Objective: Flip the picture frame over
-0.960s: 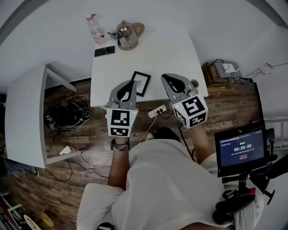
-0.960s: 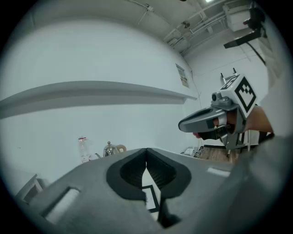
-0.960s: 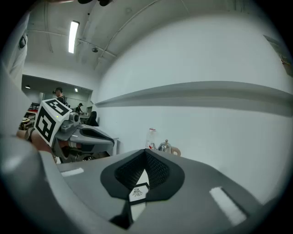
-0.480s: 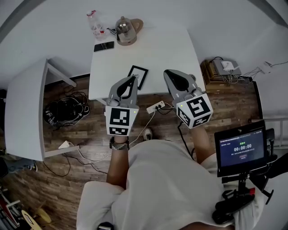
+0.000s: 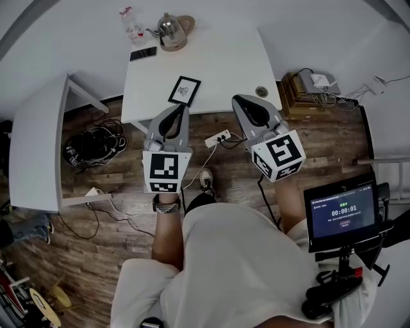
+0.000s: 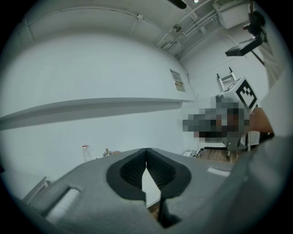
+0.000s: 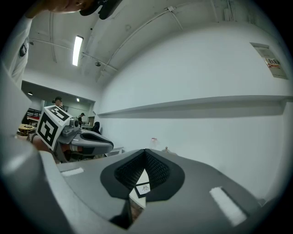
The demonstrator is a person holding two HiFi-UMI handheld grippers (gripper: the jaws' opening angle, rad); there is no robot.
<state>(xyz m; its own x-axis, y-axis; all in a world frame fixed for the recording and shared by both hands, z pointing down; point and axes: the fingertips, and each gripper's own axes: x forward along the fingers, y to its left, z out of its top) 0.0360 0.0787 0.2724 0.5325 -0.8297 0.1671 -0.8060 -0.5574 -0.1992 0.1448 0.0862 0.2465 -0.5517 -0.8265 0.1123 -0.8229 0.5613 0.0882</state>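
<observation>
Picture frame [image 5: 184, 91] — print unreadable; only sliver visible past R hand-held gripper [image 7: 145, 151].

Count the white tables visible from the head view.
2. One table stands ahead at centre, bearing the picture frame; a second table stands to the left, beside tangled cables. Others may lie outside the view.

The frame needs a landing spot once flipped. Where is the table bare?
Bare: the table right of the picture frame, up to the small round thing at its edge. Crowded: far left corner, with phone, kettle, bottle.
</observation>
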